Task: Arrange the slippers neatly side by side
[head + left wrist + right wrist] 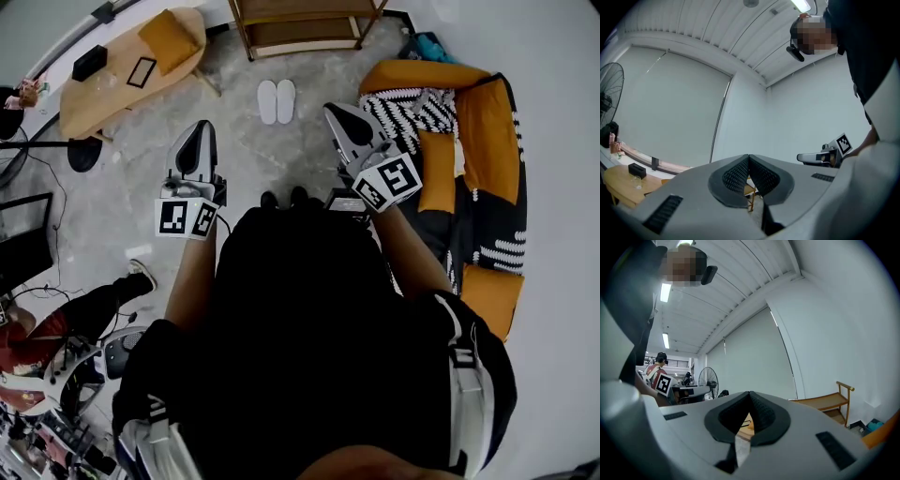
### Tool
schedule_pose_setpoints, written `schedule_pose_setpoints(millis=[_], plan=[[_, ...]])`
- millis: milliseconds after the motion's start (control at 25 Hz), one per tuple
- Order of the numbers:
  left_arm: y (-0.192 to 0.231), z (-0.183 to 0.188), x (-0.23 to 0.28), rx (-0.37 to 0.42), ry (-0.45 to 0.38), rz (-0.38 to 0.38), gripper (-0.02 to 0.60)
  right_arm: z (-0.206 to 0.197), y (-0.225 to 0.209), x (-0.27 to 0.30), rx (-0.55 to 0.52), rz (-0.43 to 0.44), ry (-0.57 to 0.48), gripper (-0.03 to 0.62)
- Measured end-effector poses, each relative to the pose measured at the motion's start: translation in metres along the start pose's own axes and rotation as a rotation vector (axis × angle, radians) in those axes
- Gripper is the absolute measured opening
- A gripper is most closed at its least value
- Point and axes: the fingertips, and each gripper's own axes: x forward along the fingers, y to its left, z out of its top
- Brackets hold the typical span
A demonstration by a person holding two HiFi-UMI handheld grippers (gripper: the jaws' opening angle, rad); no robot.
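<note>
Grey concrete floor [234, 141] under everything; orange-and-black sofa [487, 122] with zigzag-patterned cushions fills the right side of the head view. Person in a black top [319, 328] stands mid-frame, seen from above, dark shoe toes [284, 197] just showing past the chest. Oval wooden table [112, 89] upper left, carrying an orange cushion [171, 39] and a small black box [90, 62]. Wooden shelf unit [302, 26] at top centre. Left gripper [199, 128] held out level over the floor on the left, its marker cube toward the person; its own view shows the ribbed pads tips-together, nothing between them. Right gripper [331, 109] likewise held out on the right, near the sofa edge; jaws closed tip to tip and empty in its own view. Pair of white slippers [277, 100] lies on the floor ahead of the shoe toes, side by side and touching, between the two gripper tips and just short of the shelf unit, clear of both grippers
</note>
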Motion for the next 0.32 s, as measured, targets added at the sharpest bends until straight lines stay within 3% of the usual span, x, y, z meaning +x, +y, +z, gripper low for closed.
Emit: schedule_pose_setpoints(millis=[320], plan=[[0.004, -0.001, 0.001, -0.015, 0.016, -0.005, 0.015, 0.015, -0.029, 0.004, -0.017, -0.041, -0.039, 0.031]])
